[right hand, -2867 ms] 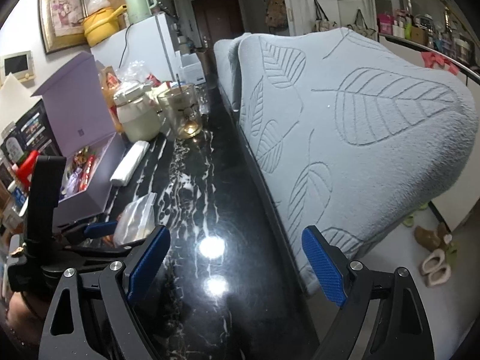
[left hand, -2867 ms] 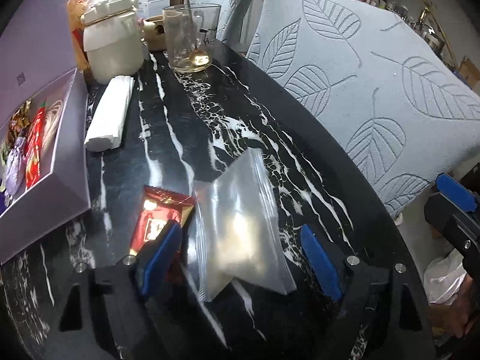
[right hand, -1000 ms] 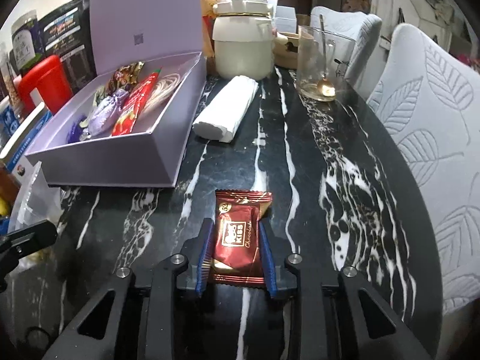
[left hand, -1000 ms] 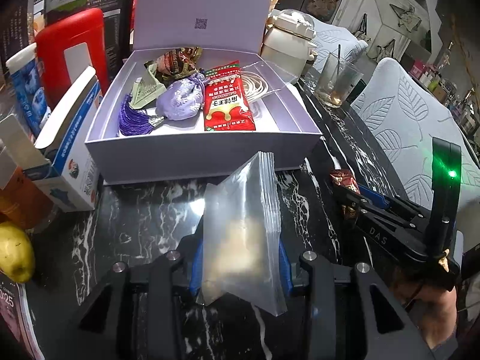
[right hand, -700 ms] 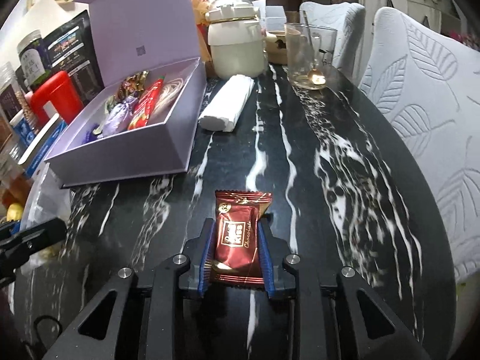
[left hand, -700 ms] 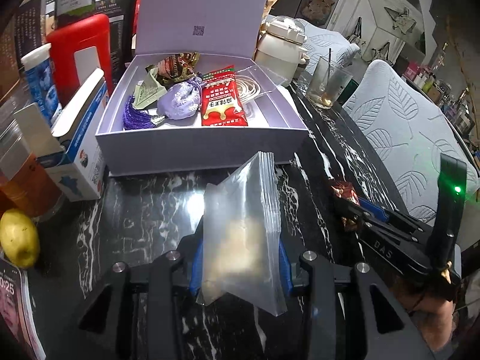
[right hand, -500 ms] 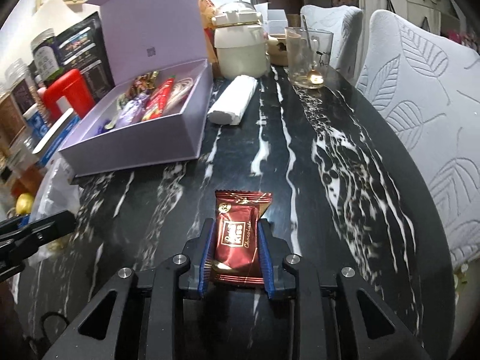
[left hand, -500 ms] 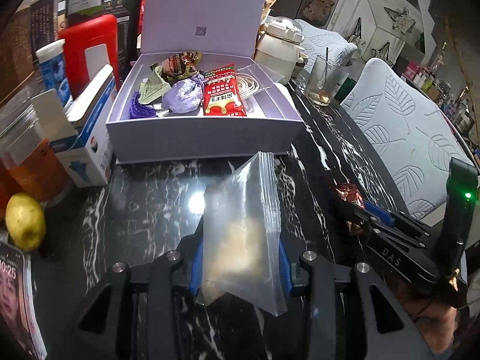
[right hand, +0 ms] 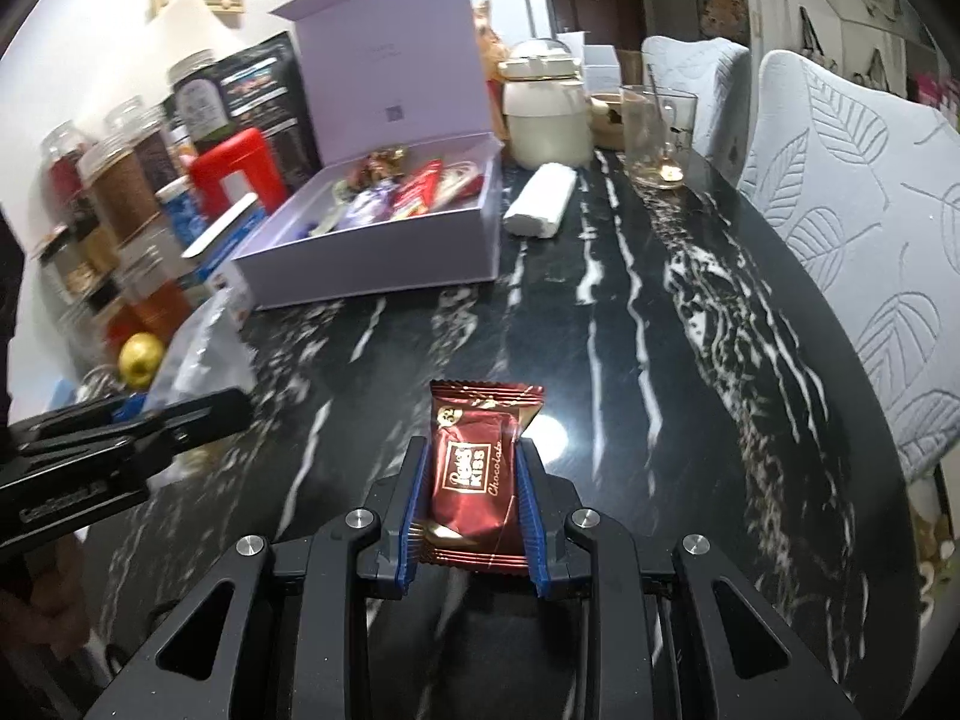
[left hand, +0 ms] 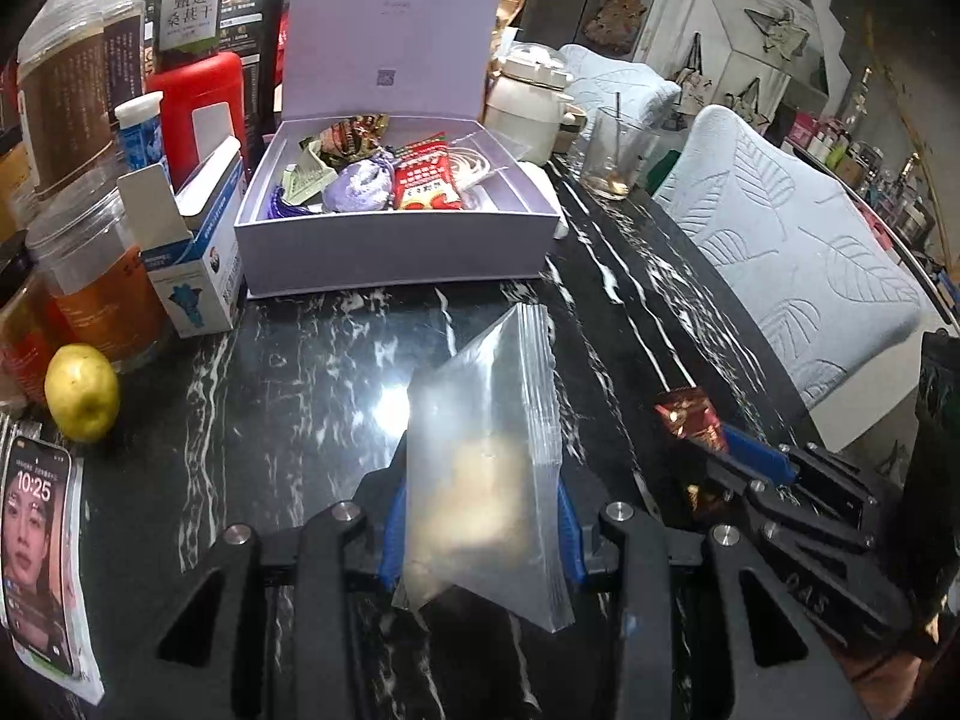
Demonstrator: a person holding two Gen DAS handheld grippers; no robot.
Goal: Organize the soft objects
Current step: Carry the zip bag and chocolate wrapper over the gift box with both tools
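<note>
Two items in hand at once. My left gripper (left hand: 480, 516) is clamped on a clear zip bag (left hand: 483, 468) with something pale and yellowish inside; my right gripper (right hand: 471, 495) is closed narrow on a red foil chocolate wrapper (right hand: 477, 468), pads pressing both side edges. A few seconds ago both jaws stood wide over the table edge with bag and chocolate lying flat on the black marble table (left hand: 312, 372); since then both got picked up, and over the last second I've pulled back, so the lilac gift box (left hand: 396, 249) sits farther off and more of the jars shows. Picks are done, I'd say; drop-off is left, likely into that box, which already holds a red snack pack (left hand: 427, 180) and a purple pouch (left hand: 359, 192). Bag stands up between my pads, limp, crinkled, zip edge on top. Chocolate sticks forward, flat, label up, crimped end free.
</note>
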